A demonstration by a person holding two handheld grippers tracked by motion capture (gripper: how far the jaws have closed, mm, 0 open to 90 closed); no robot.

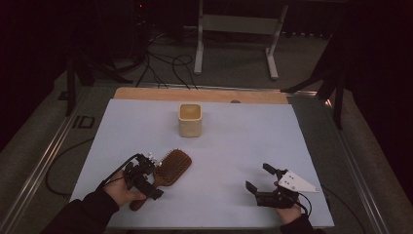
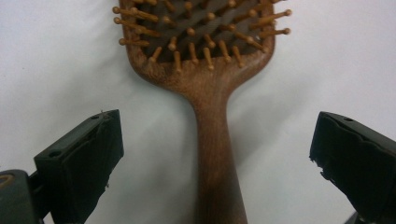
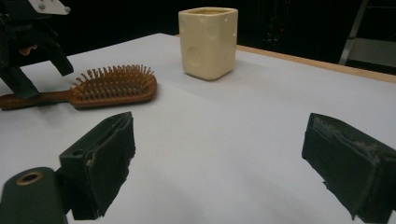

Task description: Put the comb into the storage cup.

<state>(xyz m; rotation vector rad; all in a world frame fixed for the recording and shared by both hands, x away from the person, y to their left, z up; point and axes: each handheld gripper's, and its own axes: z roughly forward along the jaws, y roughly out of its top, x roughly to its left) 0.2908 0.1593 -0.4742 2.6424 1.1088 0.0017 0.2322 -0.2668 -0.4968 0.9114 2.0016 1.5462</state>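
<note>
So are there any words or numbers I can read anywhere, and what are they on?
"ID": pale marking on the dark floor left of the table, as it seems to read; dim, so not certain.
Hairbrush: no writing.
Cream cup: round dimples, no writing.
Grey plate on the right gripper: small dots, no words.

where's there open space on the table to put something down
The widest bare patch lies between the cup and the right gripper, out to the table's right edge. The far left corner beside the cup is bare too. It is crowded near left, where the left gripper straddles the hairbrush.
</note>
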